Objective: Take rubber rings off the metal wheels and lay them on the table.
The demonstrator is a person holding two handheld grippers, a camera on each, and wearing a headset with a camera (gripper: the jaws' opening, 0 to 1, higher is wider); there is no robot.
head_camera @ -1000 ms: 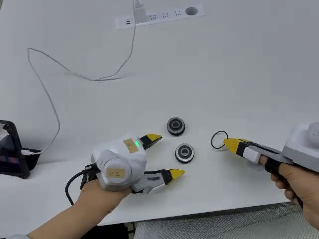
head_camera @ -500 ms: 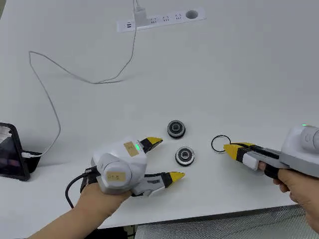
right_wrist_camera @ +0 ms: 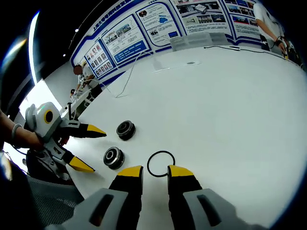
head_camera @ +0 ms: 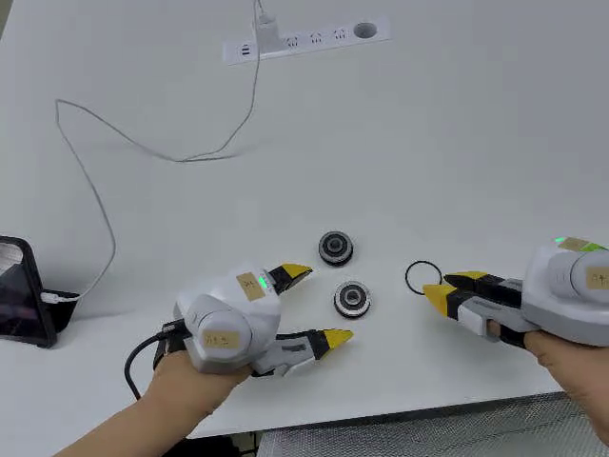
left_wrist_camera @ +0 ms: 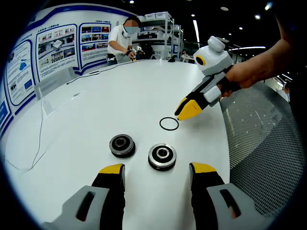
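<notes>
Lower left in the head view, the left gripper [head_camera: 322,303] gapes wide and empty. Just right of its tips, at centre, an upper wheel [head_camera: 335,248] and a lower wheel [head_camera: 352,298] lie on the table [head_camera: 428,143]. Right of them a black ring [head_camera: 423,277] lies flat, just off the right gripper [head_camera: 445,286], whose jaws stand narrowly parted and empty.

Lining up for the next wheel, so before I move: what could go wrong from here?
The right gripper sits with its tips right beside the loose rubber ring; moving off carelessly could drag or flick it. The near wheel lies free just ahead of the open left gripper, so an off-centre close may shove it toward the far wheel.
</notes>
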